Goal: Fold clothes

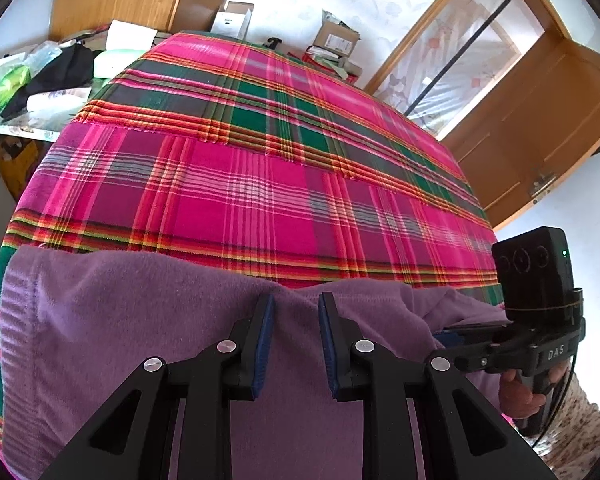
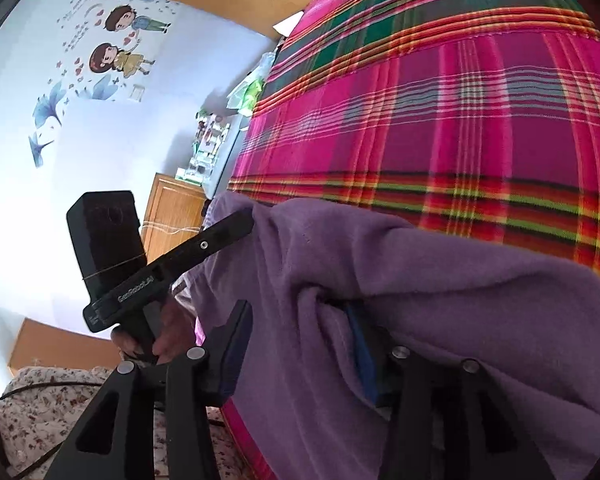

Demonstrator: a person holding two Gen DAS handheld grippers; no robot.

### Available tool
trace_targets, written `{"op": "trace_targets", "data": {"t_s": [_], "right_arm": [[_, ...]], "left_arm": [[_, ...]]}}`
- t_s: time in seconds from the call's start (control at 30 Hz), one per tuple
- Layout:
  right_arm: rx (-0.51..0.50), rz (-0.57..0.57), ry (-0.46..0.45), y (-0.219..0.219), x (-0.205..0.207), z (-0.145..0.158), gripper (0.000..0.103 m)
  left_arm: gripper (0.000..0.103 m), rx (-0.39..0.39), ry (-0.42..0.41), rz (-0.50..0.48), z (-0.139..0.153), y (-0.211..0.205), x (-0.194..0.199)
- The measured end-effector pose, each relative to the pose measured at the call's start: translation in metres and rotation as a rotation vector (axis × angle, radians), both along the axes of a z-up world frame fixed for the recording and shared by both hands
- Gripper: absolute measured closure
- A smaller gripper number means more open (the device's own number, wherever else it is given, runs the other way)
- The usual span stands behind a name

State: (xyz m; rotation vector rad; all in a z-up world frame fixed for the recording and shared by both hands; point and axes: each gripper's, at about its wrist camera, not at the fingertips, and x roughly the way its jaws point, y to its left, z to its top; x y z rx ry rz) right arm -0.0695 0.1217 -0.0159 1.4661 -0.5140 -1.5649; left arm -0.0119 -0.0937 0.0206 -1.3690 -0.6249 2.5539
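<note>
The purple garment [image 1: 140, 320] lies bunched at the near edge of the plaid bed [image 1: 260, 184]. My left hand-held gripper [image 1: 294, 312] pinches a fold; my right hand-held gripper [image 2: 300, 344] stands released, cloth draped between. Next, I judge, spread it flat.

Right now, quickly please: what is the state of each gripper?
Left gripper: closed, holding a bunch of the purple garment.
Right gripper: open; the garment lies loose between its fingers.
</note>
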Motion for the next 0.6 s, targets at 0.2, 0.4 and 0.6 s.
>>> {"op": "trace_targets", "data": {"t_s": [0.2,0.4,0.6], "right_arm": [[-0.037,-0.021,0.033,-0.006,-0.003,-0.003,0.055],[-0.046,-0.061,0.079,-0.008,-0.005,0.0,0.055],[-0.054,-0.159,0.154,0.004,-0.012,0.011,0.054]], "left_arm": [[0.079,0.003,-0.016,0.0,-0.003,0.0,-0.003],[0.079,0.004,-0.024,0.002,-0.004,0.0,-0.005],[0.079,0.002,-0.027,0.003,-0.004,0.0,-0.005]]}}
